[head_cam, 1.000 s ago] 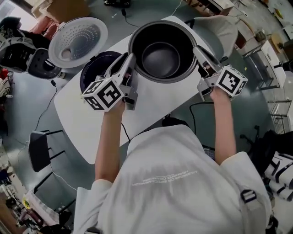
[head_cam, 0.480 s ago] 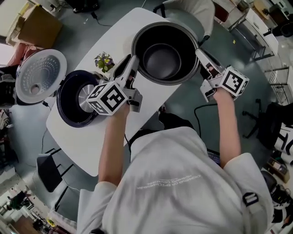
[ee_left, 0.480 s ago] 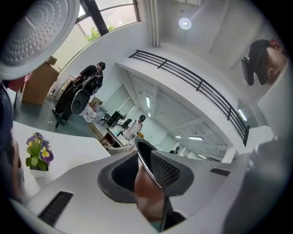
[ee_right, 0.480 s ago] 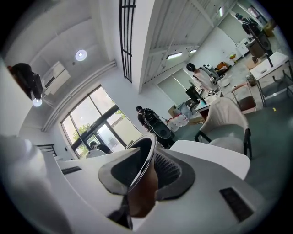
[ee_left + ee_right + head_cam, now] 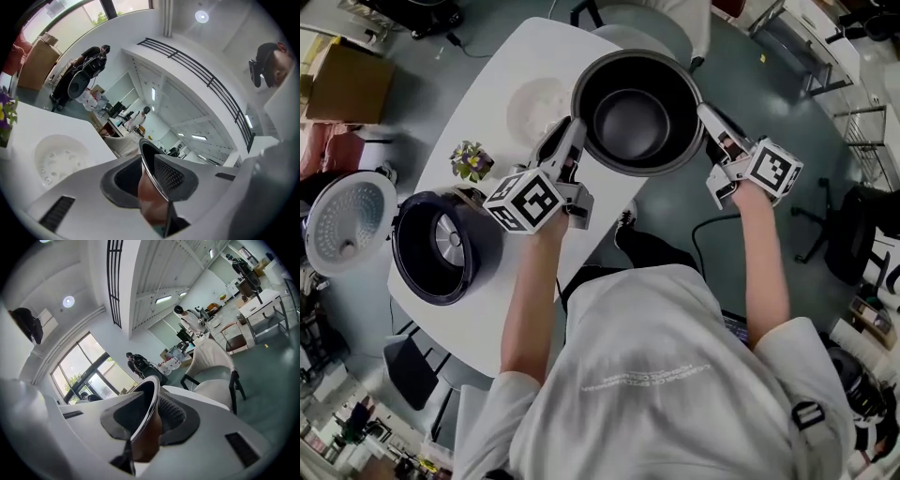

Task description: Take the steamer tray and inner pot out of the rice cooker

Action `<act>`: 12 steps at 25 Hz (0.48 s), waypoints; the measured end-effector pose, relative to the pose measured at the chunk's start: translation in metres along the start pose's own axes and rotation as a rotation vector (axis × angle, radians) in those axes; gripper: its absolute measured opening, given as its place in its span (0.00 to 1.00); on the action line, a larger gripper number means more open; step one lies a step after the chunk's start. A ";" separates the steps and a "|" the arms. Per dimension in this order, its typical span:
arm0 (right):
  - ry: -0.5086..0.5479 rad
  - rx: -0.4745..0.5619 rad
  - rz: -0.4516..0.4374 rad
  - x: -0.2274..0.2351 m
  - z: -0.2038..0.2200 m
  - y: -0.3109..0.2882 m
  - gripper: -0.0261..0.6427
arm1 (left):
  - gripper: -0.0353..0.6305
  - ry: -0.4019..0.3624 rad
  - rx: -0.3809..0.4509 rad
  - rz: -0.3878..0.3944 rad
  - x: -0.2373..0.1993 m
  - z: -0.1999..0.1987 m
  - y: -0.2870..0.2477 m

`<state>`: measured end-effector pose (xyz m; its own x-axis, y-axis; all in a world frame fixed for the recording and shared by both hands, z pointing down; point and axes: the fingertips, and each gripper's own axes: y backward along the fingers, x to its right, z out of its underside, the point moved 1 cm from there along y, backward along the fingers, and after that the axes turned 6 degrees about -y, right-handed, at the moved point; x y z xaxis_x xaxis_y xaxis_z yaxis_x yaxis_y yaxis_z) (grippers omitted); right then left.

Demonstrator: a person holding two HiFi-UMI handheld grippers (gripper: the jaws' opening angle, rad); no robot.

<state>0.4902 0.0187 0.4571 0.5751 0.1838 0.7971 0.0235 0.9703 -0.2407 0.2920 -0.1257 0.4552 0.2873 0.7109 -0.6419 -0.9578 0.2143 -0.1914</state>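
A person in a white shirt (image 5: pixel 666 375) stands at a white table (image 5: pixel 478 309), which lies further left in the head view than it did a second ago. The open rice cooker (image 5: pixel 445 248), earlier just behind the left gripper's marker cube, is now well apart from it at the table's near-left end, its hollow empty and its raised lid (image 5: pixel 349 220) hanging off to the left. The dark inner pot (image 5: pixel 637 112) is lifted clear of the cooker and carried away from it; it appears over the table's far-right edge, mouth up. The white steamer tray (image 5: pixel 536 108), out of sight half a second ago, lies on the table just left of the pot. The left gripper (image 5: pixel 570 131) pinches the pot's left rim and the right gripper (image 5: pixel 705 114) pinches its right rim, as in both earlier frames; each gripper's own view shows the metal lip clamped between its pads (image 5: pixel 168 176) (image 5: pixel 171 418). A small potted plant (image 5: pixel 471 161) stands between the cooker and the tray.
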 end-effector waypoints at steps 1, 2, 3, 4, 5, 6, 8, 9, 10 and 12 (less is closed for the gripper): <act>-0.008 -0.004 0.007 0.010 -0.003 0.000 0.17 | 0.19 0.001 -0.009 -0.005 -0.001 0.004 -0.010; -0.019 -0.007 0.013 0.019 -0.005 -0.002 0.17 | 0.19 0.000 -0.019 -0.011 -0.004 0.008 -0.019; -0.030 -0.011 0.016 0.027 -0.007 -0.006 0.17 | 0.19 -0.003 -0.029 -0.020 -0.009 0.011 -0.027; -0.039 -0.015 0.015 0.034 -0.008 -0.010 0.17 | 0.19 -0.007 -0.041 -0.029 -0.013 0.015 -0.033; -0.049 -0.020 0.013 0.040 -0.009 -0.014 0.17 | 0.19 -0.007 -0.054 -0.038 -0.018 0.018 -0.039; -0.060 -0.025 0.014 0.046 -0.010 -0.017 0.17 | 0.19 -0.004 -0.064 -0.044 -0.022 0.022 -0.044; -0.070 -0.038 0.025 0.060 -0.012 -0.023 0.17 | 0.19 0.003 -0.080 -0.049 -0.028 0.028 -0.055; -0.069 -0.045 0.029 0.066 -0.014 -0.026 0.17 | 0.19 0.007 -0.085 -0.049 -0.030 0.031 -0.060; -0.066 -0.053 0.032 0.071 -0.015 -0.028 0.17 | 0.19 0.011 -0.089 -0.049 -0.032 0.033 -0.065; -0.059 -0.070 0.041 0.081 -0.017 -0.033 0.17 | 0.19 0.017 -0.094 -0.055 -0.035 0.035 -0.074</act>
<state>0.5496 -0.0012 0.5200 0.5273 0.2340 0.8168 0.0597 0.9487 -0.3104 0.3529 -0.1431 0.5175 0.3399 0.6883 -0.6409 -0.9368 0.1881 -0.2949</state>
